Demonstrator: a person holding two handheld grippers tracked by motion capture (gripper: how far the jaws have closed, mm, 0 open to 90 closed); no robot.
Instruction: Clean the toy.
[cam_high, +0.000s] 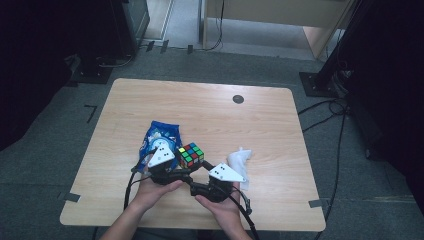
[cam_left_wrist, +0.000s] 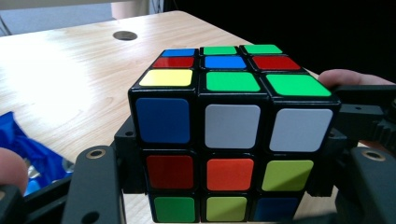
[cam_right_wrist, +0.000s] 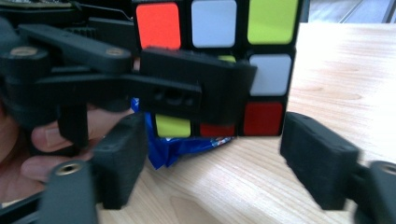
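Note:
A scrambled Rubik's cube (cam_high: 191, 154) is held a little above the wooden table (cam_high: 210, 115), near its front middle. My left gripper (cam_high: 185, 161) is shut on it: in the left gripper view the black pads press the cube (cam_left_wrist: 231, 116) from both sides at its lower layers. My right gripper (cam_high: 199, 172) comes in from the right. In the right gripper view its jaws (cam_right_wrist: 219, 161) stand wide apart just below and in front of the cube (cam_right_wrist: 219, 32), touching nothing. The left gripper's jaw crosses the cube's face there.
A blue snack bag (cam_high: 160, 134) lies just behind and left of the cube. A crumpled white cloth (cam_high: 239, 161) lies to the right of the grippers. A dark round hole (cam_high: 238, 99) sits near the table's far edge.

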